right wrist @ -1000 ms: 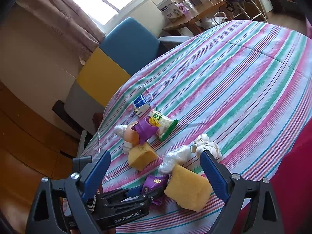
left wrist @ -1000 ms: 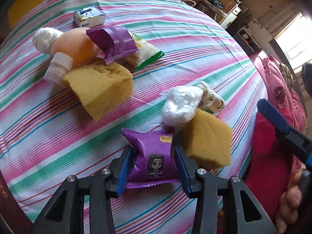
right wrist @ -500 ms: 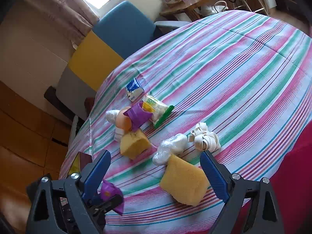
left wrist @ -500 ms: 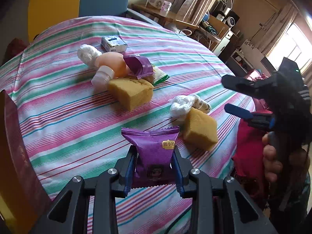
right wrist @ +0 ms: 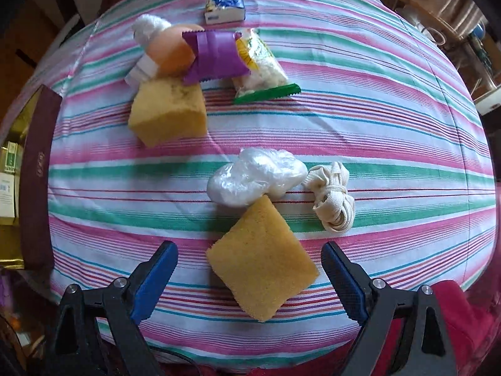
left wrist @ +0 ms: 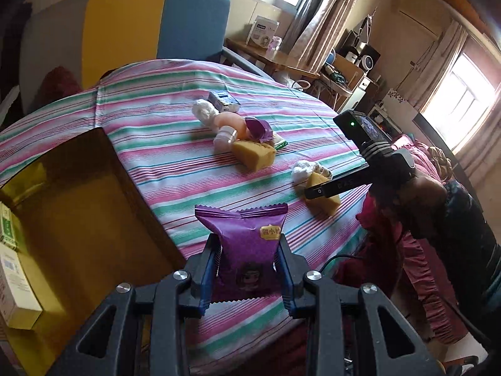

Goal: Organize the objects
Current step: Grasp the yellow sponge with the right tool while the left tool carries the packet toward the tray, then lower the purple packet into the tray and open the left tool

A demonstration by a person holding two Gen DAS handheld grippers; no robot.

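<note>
- left gripper (left wrist: pixel 247 271): jaws clamped on the purple snack packet (left wrist: pixel 247 244), which is held upright, clear of the counter (left wrist: pixel 162 169), just beside the gold-lined box (left wrist: pixel 78 219).
- gold-lined box: at the counter's edge; small cartons (left wrist: pixel 12 285) lie inside.
- right gripper (right wrist: pixel 249 277): jaws wide apart, pointing down over the near yellow sponge (right wrist: pixel 261 261), gripping nothing; the sponge lies flat between the jaws.
- crumpled plastic bag (right wrist: pixel 255 180): touching the near yellow sponge's far corner.
- cream cord bundle (right wrist: pixel 333 194): just beside that bag.
- second yellow sponge (right wrist: pixel 167 111), second purple packet (right wrist: pixel 214 56), orange bottle (right wrist: pixel 167 51), green-edged snack bag (right wrist: pixel 261 69) and tissue pack (right wrist: pixel 224 6): grouped beyond the near yellow sponge.
</note>
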